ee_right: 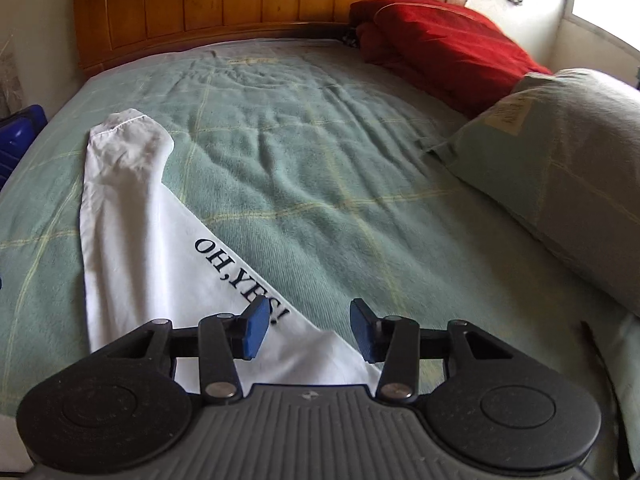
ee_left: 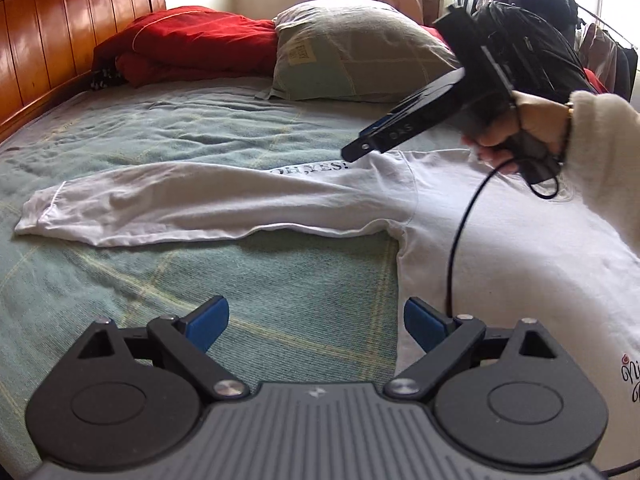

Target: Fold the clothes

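Observation:
A white long-sleeved shirt [ee_left: 500,240] lies flat on the green blanket [ee_left: 280,288], one sleeve [ee_left: 160,208] stretched out to the left. Black lettering "OH, YES!" [ee_right: 240,276] runs along that sleeve [ee_right: 132,220]. My left gripper [ee_left: 316,326] is open over bare blanket, just left of the shirt's side edge, with nothing between its blue pads. My right gripper [ee_right: 310,330] hovers with its jaws partly apart above the shirt's shoulder edge near the lettering. In the left wrist view the right gripper [ee_left: 356,152] is tilted down at the shoulder, held by a hand [ee_left: 532,128] in a cream sleeve.
A green pillow [ee_left: 360,48] and a folded red blanket [ee_left: 192,44] sit at the head of the bed against the wooden headboard [ee_left: 60,20]. A clothes rack [ee_left: 600,48] stands by the window. A blue object [ee_right: 16,136] lies beside the bed. A black cable [ee_left: 456,248] hangs over the shirt.

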`<state>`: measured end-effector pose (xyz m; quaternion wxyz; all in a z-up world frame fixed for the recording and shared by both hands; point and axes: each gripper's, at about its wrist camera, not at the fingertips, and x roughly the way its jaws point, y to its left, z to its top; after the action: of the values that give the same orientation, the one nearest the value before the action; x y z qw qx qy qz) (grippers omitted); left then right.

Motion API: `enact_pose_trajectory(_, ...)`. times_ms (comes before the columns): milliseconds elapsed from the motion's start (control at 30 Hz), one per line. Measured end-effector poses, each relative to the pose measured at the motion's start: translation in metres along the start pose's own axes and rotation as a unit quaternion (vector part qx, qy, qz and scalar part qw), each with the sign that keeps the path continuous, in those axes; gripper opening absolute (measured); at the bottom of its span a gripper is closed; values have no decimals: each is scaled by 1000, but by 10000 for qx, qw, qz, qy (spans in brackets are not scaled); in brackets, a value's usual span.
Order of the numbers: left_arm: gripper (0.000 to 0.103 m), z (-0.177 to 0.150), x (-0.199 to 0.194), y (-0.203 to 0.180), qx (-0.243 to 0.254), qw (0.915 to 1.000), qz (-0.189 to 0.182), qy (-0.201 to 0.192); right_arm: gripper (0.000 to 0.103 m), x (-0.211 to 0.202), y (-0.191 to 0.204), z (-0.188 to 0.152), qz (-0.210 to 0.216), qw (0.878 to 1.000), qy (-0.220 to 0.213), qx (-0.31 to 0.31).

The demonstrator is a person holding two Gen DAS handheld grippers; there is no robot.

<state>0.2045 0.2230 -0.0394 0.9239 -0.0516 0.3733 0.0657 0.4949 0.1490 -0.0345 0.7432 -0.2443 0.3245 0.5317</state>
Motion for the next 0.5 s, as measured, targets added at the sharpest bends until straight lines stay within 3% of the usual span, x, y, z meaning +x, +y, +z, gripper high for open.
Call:
enact_pose_trajectory(133, 94, -2, 3, 5, -75, 9999, 88, 34, 50, 19, 2, -1, 206, 9994, 133, -239)
enact_pose_trajectory(200, 94, -3, 3, 7, -80, 9999, 121, 34, 37, 18, 5, -2, 314, 9987, 119, -388)
enact_pose_trajectory(233, 94, -3, 4, 7, -85, 9999, 134, 29, 20, 16, 8, -4, 345, 9981, 115, -493)
enact_pose_trajectory(267, 94, -2, 4, 8, -94, 9999, 143, 14, 11, 15, 12, -5, 374, 9974, 110, -599)
enact_pose_trajectory(367, 94, -2, 5, 9, -148, 9998, 143, -14, 4, 15, 19, -5, 124, 9970, 59, -765)
enact_pose_trajectory(500, 94, -3, 1, 9, -147, 9998, 154, -21, 3, 12, 11, 1, -148, 9987, -134, -477)
